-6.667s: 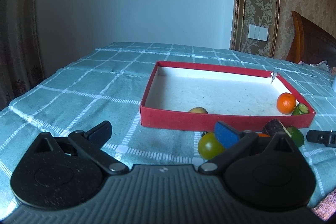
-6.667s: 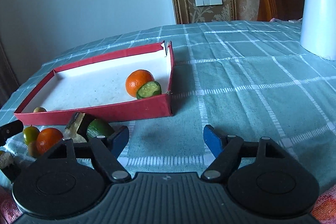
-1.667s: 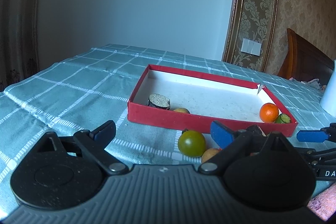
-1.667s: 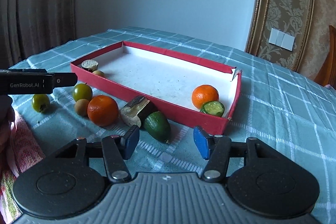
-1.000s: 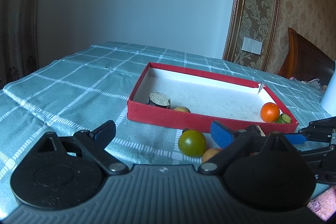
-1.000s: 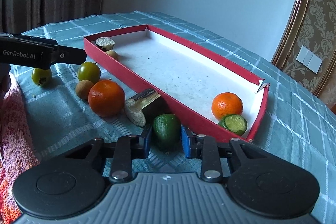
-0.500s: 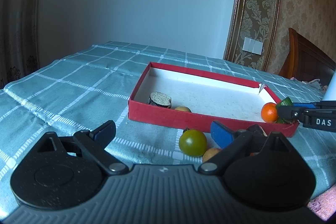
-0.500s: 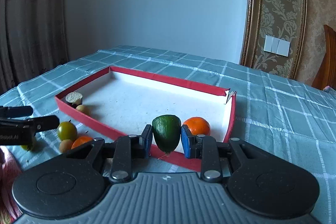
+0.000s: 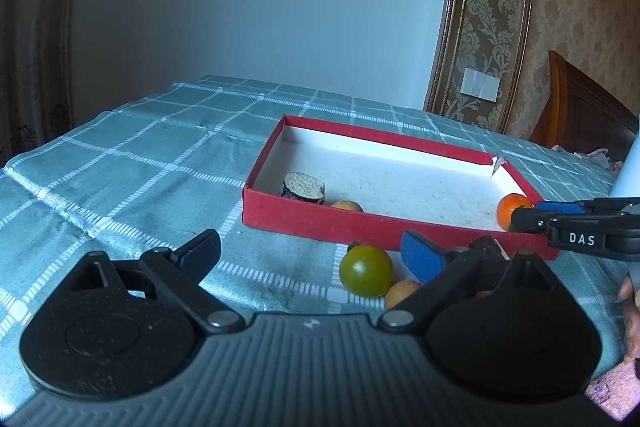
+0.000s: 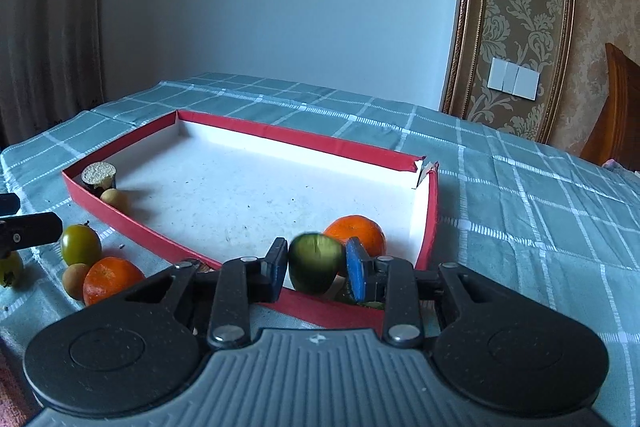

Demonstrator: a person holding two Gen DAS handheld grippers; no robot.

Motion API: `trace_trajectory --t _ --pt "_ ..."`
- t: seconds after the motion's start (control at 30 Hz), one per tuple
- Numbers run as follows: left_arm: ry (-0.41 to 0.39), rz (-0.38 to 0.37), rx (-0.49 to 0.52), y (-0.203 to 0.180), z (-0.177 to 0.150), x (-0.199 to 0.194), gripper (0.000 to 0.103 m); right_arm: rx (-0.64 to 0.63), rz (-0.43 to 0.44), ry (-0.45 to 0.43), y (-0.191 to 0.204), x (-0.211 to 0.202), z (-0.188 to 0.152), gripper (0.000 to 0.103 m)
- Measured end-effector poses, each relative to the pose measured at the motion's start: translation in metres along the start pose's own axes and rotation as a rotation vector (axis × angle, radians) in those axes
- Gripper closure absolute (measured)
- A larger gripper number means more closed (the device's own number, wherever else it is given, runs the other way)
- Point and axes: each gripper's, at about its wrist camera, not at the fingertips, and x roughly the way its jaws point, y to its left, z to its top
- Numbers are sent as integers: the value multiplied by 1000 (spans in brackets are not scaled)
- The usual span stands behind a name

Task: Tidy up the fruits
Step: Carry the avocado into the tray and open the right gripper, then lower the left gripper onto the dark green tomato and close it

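In the right wrist view my right gripper (image 10: 317, 263) hovers over the near right corner of the red box (image 10: 280, 135), its jaws opening. A blurred green fruit (image 10: 316, 261) sits between the pads with slim gaps on both sides. Just behind it an orange (image 10: 356, 231) lies in the box. In the left wrist view my left gripper (image 9: 310, 249) stands open and holds nothing, low over the cloth in front of the red box (image 9: 360, 223). A green tomato (image 9: 366, 271) and a small tan fruit (image 9: 400, 293) lie by its right finger. The right gripper (image 9: 536, 215) shows at the right.
A dark cut stub (image 10: 98, 179) and a tan fruit (image 10: 114, 197) sit in the box's left corner. Outside lie a second orange (image 10: 110, 279), a green tomato (image 10: 80, 245) and a dark chunk (image 9: 486, 245). A white kettle (image 9: 628, 171) and a hand (image 9: 630, 307) are at right.
My right gripper lifted the green fruit off the cloth and carried it over the box's near right corner. Its jaws have now parted and the fruit blurs. The left gripper stayed put.
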Motion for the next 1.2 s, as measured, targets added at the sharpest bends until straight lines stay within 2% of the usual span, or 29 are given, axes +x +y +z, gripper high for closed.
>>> trace_trajectory --t 0.1,0.2,0.33,0.43,0.53,0.6,0.63,0.9,1.1,1.2 --pt "-2 4 -2 0 0 -1 7 44 -15 -41 -4 -18 -2 44" --pt "0 8 -3 0 0 -1 7 154 11 -79 -13 -43 -7 43" --pt "-2 10 -4 0 0 -1 7 288 11 -78 -19 -61 -27 38" --pt "0 15 -5 0 0 -1 7 327 9 -80 -19 -60 -45 37" --pt "8 23 -10 1 0 0 5 431 37 -37 -31 -51 -53 37" --pt "12 28 -16 2 0 0 4 476 48 -20 -38 -48 -56 28" --pt "16 32 -17 2 0 1 4 495 52 -1 -39 -45 -57 28" --pt "6 39 -15 2 0 -2 4 478 12 18 -34 -44 -57 28" --pt "-17 18 -43 11 0 -12 0 460 8 28 -32 -43 -55 26" --pt "-28 46 -36 19 1 -21 0 441 -2 36 -29 -42 -54 26"
